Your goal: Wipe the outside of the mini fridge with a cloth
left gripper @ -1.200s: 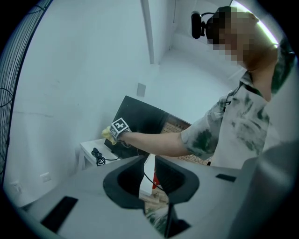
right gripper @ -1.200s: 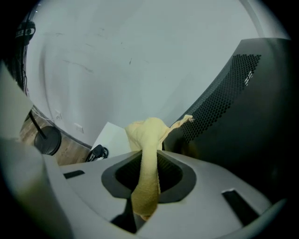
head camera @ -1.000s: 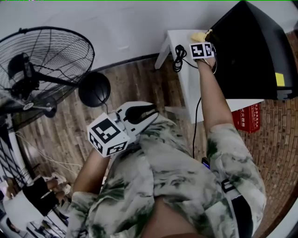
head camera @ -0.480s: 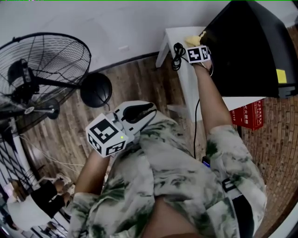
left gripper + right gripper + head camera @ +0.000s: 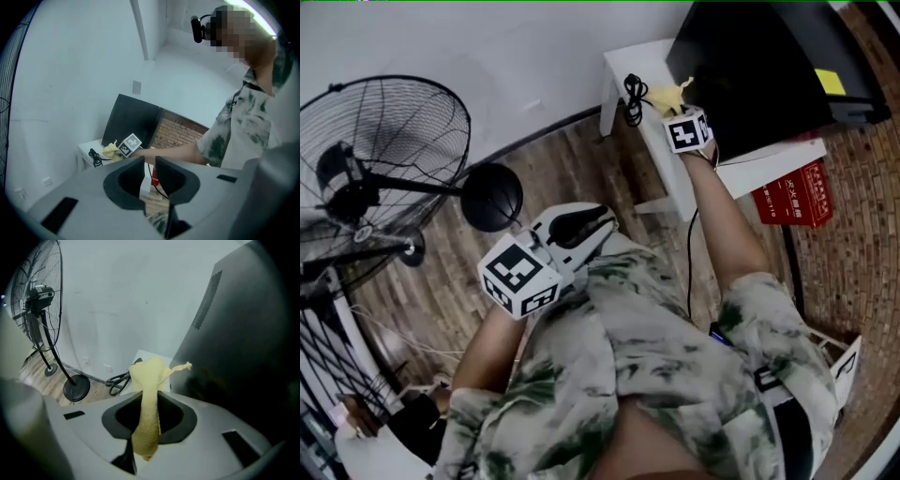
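While right gripper [image 5: 150, 414] clamps yellow cloth [image 5: 149, 380] beside mini fridge [image 5: 243, 343] black side wall, over white table [image 5: 623, 58], wiping pass seems in hand. Next move calls for cloth pressed flat, swept along panel. Left gripper [image 5: 149, 172] held back, jaws narrowly parted, empty.

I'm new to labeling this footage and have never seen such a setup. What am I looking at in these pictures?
No robot here: a person holds a two-jaw gripper in each hand. The head view comes from a camera on the person's head, looking down. The other two views come from cameras riding on each gripper, looking along its jaws. The right gripper is shut on a yellow cloth, held by the side of the black mini fridge. The fridge stands on a small white table beside a coiled black cable. The left gripper is open and empty, near the person's body. A standing fan is on the wood floor.
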`<action>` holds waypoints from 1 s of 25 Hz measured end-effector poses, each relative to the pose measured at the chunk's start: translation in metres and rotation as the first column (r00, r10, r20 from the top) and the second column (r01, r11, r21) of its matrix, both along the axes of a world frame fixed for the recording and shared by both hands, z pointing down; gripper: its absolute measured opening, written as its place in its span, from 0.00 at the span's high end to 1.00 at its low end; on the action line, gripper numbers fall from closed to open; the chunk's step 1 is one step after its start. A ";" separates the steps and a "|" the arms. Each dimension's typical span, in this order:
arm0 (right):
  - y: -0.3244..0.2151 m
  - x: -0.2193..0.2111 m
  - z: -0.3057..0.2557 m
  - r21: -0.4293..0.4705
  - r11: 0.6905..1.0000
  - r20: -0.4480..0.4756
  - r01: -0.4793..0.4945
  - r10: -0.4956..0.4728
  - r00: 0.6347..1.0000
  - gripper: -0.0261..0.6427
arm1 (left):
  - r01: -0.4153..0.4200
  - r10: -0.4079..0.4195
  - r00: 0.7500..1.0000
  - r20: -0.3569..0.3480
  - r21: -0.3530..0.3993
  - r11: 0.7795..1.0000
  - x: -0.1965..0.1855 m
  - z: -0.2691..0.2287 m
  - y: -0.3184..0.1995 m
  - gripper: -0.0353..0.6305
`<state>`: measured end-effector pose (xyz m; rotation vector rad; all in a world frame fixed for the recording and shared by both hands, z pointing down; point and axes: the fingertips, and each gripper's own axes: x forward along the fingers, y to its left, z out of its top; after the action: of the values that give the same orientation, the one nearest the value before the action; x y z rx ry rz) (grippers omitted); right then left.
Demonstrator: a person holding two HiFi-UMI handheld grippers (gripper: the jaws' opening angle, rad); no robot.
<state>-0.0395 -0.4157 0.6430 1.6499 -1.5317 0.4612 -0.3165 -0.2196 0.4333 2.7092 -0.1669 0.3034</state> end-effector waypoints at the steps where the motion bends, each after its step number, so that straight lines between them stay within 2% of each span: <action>1: 0.015 -0.003 0.000 0.000 1.000 0.011 -0.007 0.007 1.000 0.83 | -0.012 0.012 1.000 0.000 0.004 1.000 -0.001 -0.001 0.008 0.83; 7: 0.100 -0.032 -0.003 0.025 1.000 0.079 -0.001 -0.001 0.997 0.83 | -0.077 0.076 0.997 0.009 0.024 0.997 -0.008 0.000 0.057 0.83; 15: 0.200 -0.066 -0.039 0.153 0.988 0.181 -0.007 -0.021 0.983 0.83 | -0.150 0.150 0.989 0.007 0.031 0.988 -0.014 0.012 0.112 0.83; 20: 0.265 -0.081 -0.061 0.201 0.980 0.239 -0.006 -0.043 0.970 0.83 | -0.198 0.197 0.980 0.018 0.014 0.980 -0.008 0.022 0.144 0.83; 25: 0.324 -0.088 -0.080 0.238 0.971 0.297 0.011 -0.084 0.951 0.83 | -0.217 0.214 0.975 0.050 0.059 0.974 0.004 0.026 0.161 0.83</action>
<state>-0.1270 -0.0917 0.5627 1.7771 -1.9129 0.5468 -0.3123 -0.0581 0.4590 2.7890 0.1091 0.4269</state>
